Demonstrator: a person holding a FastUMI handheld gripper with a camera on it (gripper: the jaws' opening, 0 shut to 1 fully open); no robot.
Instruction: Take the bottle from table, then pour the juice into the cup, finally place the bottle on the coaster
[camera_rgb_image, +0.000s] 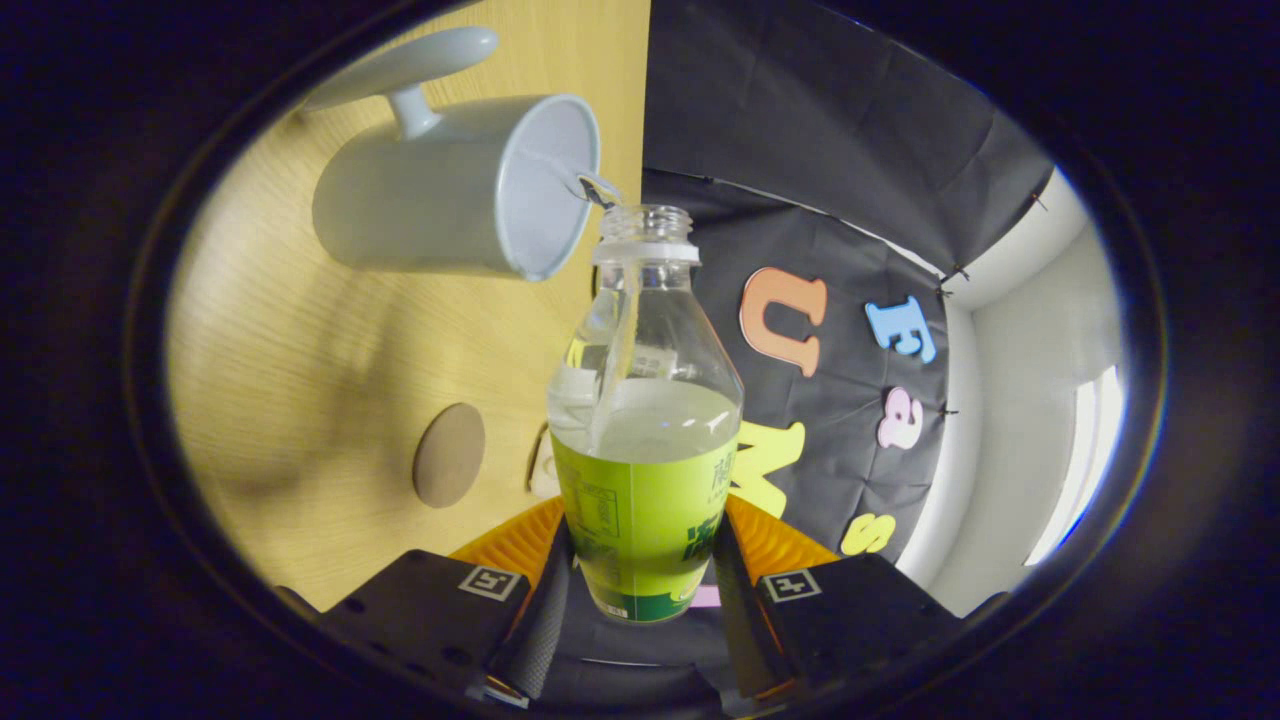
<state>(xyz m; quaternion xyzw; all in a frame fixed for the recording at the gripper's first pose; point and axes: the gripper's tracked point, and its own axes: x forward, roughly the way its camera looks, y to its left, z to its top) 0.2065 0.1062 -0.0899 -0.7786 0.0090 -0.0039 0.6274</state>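
Note:
My gripper (640, 560) is shut on a clear plastic bottle (645, 400) with a green label; both fingers (545, 590) press on its lower body. The bottle is uncapped and tipped over, its neck (645, 232) at the rim of a pale blue-grey cup (450, 185) with a handle. A thin clear stream runs from the mouth into the cup. Pale liquid fills the bottle's lower part. A round brown coaster (449, 455) lies on the wooden table (300, 350) beside the bottle's label, nearer to my fingers than the cup.
A pale saucer-like rim (405, 62) shows beyond the cup's handle. A small white object (543, 465) sits partly hidden behind the bottle. The booth's black cloth wall (850, 200) stands past the table's edge, with a white wall (1030, 400) further on.

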